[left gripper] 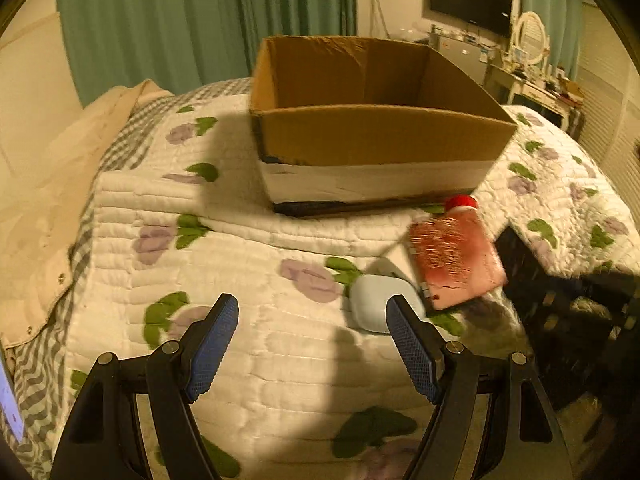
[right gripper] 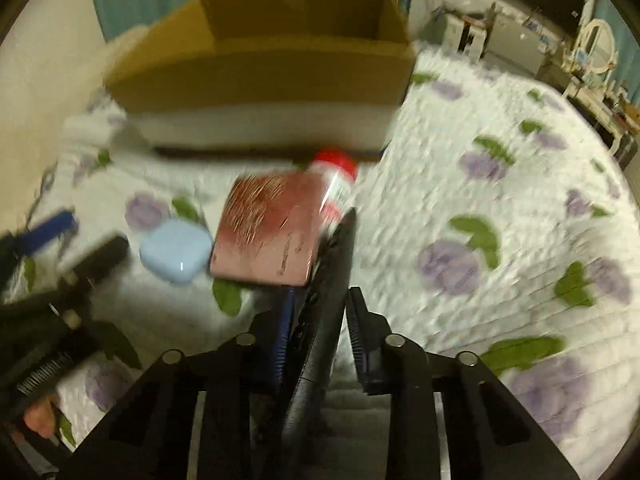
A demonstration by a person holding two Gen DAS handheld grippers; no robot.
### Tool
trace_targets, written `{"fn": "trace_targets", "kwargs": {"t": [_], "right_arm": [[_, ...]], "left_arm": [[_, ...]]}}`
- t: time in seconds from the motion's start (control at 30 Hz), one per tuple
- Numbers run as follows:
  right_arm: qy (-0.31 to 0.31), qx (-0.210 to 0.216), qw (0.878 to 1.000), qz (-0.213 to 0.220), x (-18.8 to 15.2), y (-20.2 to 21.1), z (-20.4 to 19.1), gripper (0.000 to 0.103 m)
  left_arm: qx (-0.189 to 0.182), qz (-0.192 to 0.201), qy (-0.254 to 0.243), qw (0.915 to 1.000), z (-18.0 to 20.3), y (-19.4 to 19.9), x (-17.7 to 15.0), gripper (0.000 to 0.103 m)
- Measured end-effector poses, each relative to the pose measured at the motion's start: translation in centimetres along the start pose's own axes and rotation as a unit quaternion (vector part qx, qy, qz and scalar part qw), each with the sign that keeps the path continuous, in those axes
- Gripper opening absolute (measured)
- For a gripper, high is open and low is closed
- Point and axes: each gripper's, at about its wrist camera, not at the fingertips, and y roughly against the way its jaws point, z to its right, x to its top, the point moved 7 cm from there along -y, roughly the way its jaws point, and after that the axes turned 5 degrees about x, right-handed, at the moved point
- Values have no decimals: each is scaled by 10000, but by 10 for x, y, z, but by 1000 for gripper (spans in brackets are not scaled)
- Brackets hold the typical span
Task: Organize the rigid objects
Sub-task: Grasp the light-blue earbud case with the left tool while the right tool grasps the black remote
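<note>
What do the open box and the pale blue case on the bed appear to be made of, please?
The box: brown corrugated cardboard, matte, with creased walls and a white band low down. The pale blue case: probably smooth, glossy plastic, judging by its rounded corners and small highlight.

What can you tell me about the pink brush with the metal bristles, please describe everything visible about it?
The pink brush is a flat rectangular slicker-type pad, apparently plastic, with fine metallic bristles over its upper half. A black handle runs from its lower right corner into the right gripper, whose fingers are shut on it. The pad appears lifted above the quilt, tilted, bristles facing the camera. It partly covers a red-capped bottle behind it; whether they touch is unclear. Motion blur hides finer detail.
</note>
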Motion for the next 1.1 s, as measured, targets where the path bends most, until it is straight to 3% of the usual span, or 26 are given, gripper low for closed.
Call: {"fn": "trace_targets", "kwargs": {"t": [0.2,0.57,0.63,0.67,0.7,0.93,1.1], "right_arm": [[114,-15,9997,192,24,11,15,21],[-2,292,9995,137,27,-6,17,20],[-23,308,9994,160,28,-5,18,20],[-25,326,9993,161,27,-5,18,20],[-20,338,9993,157,27,-4,17,20],[32,400,9985,369,28,12,15,19],[132,419,9972,604,40,41,10,18]], "left_arm": [[-170,-224,-258,9993,21,-14,-3,79],[-216,-411,-601,9971,47,-44,2,78],[-108,-566,-634,9963,45,-52,-1,72],[-45,-579,-687,9959,45,-52,-3,60],[24,-557,-761,9955,45,-52,-4,50],[-48,-364,-730,9967,45,-27,0,50],[-1,129,-656,9978,41,14,24,50]]}}
